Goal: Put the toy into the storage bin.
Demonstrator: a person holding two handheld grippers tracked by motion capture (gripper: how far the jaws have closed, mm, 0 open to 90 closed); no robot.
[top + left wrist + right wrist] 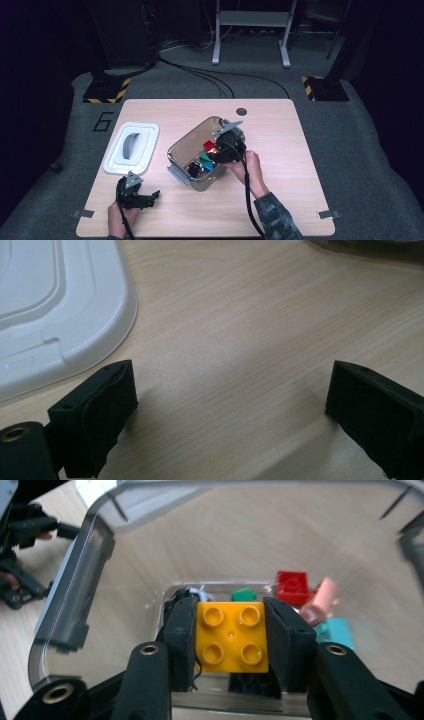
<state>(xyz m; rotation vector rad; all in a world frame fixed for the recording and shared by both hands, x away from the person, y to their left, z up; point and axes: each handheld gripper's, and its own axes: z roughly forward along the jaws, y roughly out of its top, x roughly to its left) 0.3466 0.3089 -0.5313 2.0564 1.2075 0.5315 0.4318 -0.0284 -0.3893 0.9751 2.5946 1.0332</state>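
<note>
A yellow four-stud brick (231,636) is clamped between the pads of my right gripper (230,609), which is shut on it. That gripper (217,154) reaches into a clear plastic container (176,151) near the table's middle. On the container's floor lie a red brick (293,586), a green brick (243,594), a pink piece (322,597) and a teal piece (337,630). My left gripper (152,198) rests on the table near the front left edge, open, with bare wood between its jaws (230,390).
A white container lid (131,147) with a grey handle lies on the table left of the container, just beyond the left gripper; its rounded corner (75,315) is close to the left jaw. The table has a small round hole (241,111) at the back.
</note>
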